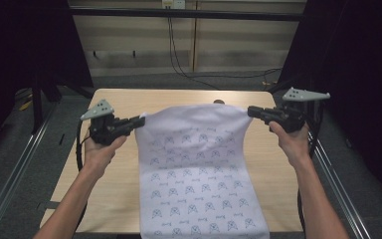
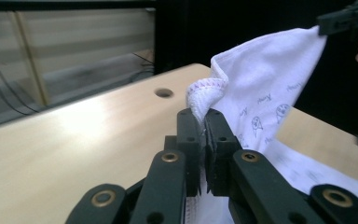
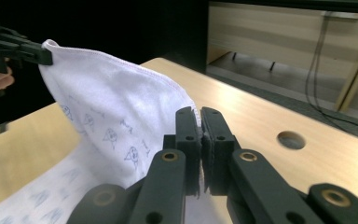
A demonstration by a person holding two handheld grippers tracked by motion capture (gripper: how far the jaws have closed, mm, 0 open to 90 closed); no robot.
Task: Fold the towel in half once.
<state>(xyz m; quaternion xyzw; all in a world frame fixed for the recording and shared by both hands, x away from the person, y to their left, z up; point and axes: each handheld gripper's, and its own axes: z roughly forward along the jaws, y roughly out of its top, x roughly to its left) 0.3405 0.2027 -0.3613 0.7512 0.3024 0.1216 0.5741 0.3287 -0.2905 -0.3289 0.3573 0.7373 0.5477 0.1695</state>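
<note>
- In the high view, a white cloth [image 1: 199,169] with a small blue print is held up by its two far corners above the wooden table [image 1: 114,199]. The left gripper [image 1: 140,120] is clamped on the left corner and the right gripper [image 1: 251,111] on the right corner. The far edge is lifted off the table, while the near part of the cloth lies flat on it and hangs over the near table edge.
- In the left gripper view, the jaws are seen nearly closed, with the hemmed corner of the cloth [image 2: 261,93] pinched between them. A round hole [image 2: 164,93] is seen in the table top behind.
- In the right gripper view, the jaws are also pressed together on the other corner of the cloth [image 3: 116,112]. The left gripper [image 3: 46,55] is seen far off, holding its corner.
</note>
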